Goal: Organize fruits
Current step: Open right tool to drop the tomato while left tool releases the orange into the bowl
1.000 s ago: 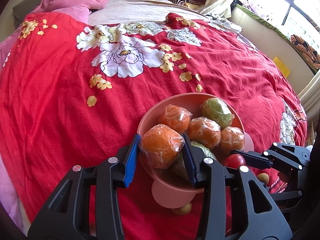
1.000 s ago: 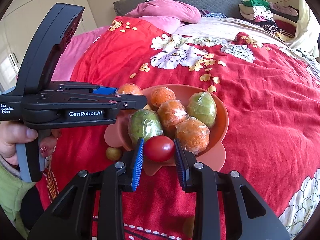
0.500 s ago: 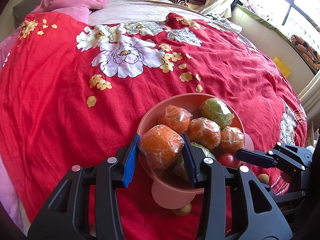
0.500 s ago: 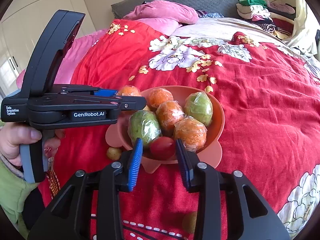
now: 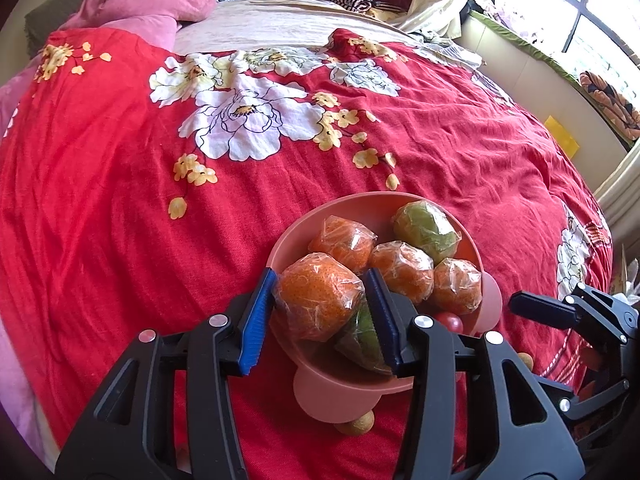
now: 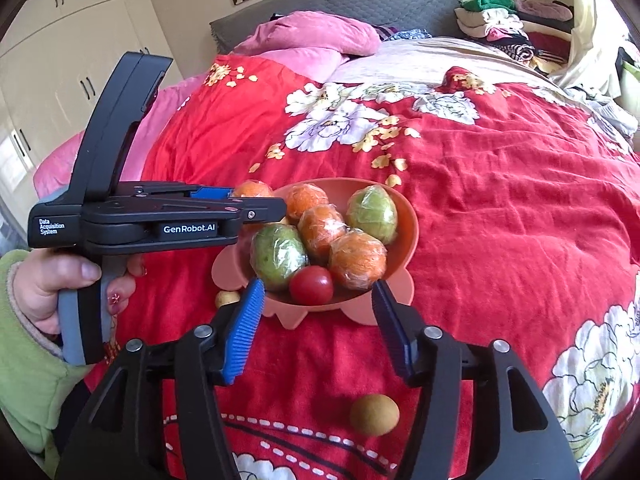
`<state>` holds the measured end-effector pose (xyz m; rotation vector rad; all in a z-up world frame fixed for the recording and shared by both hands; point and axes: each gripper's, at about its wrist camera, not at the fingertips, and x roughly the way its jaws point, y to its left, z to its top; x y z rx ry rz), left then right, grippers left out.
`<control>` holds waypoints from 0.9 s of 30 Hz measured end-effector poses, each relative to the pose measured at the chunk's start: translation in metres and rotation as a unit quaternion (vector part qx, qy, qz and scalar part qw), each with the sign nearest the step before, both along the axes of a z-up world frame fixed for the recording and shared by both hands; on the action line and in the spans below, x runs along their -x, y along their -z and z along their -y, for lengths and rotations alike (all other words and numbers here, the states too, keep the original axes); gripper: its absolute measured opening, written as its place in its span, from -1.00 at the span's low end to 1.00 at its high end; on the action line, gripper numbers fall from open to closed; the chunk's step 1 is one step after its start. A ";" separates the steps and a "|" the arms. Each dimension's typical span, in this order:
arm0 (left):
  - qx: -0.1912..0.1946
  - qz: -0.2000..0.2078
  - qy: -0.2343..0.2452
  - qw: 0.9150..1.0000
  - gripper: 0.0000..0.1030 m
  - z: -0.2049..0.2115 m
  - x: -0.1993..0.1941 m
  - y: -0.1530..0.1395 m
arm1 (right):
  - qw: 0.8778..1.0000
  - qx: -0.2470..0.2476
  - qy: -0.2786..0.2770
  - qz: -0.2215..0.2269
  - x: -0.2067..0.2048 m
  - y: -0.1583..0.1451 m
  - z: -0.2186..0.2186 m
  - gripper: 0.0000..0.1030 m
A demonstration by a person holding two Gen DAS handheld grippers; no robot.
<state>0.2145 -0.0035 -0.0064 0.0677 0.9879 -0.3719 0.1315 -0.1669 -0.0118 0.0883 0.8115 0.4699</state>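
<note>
left gripper (image 5: 320, 312) jaws opening around wrapped orange (image 5: 320, 300); right gripper (image 6: 318, 328) jaws opening, tomato (image 6: 311, 285) released.

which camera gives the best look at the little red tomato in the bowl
The right wrist view. There the red tomato sits in full view at the near edge of the pink bowl. In the left wrist view only a sliver of it shows behind a gripper finger.
</note>
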 end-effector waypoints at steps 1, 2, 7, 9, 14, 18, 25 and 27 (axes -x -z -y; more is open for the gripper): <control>0.001 0.000 -0.001 1.000 -0.26 0.000 0.000 0.000 | 1.000 -0.003 0.002 0.000 0.000 0.000 0.001 0.15; 0.000 0.001 -0.001 1.000 -0.25 0.000 0.001 0.000 | 1.000 -0.007 0.002 0.001 0.001 -0.001 0.002 0.18; -0.003 0.004 -0.001 1.000 -0.22 0.002 0.003 -0.003 | 1.000 -0.013 0.004 0.002 0.001 -0.004 0.005 0.26; -0.004 0.004 -0.001 1.000 -0.22 0.003 0.004 -0.004 | 1.000 -0.014 0.003 0.004 0.002 -0.005 0.005 0.29; -0.007 0.009 0.000 1.000 -0.19 0.006 0.007 -0.007 | 1.000 -0.015 0.005 0.003 0.001 -0.006 0.007 0.33; -0.009 0.013 0.001 1.000 -0.15 0.008 0.010 -0.010 | 1.000 -0.013 0.010 0.007 0.003 -0.009 0.009 0.39; -0.007 0.025 -0.002 1.000 -0.02 0.008 0.017 -0.022 | 1.000 -0.012 0.018 0.016 0.009 -0.017 0.015 0.47; -0.007 0.030 0.000 1.000 0.01 0.009 0.020 -0.026 | 1.000 -0.012 0.019 0.020 0.012 -0.020 0.017 0.49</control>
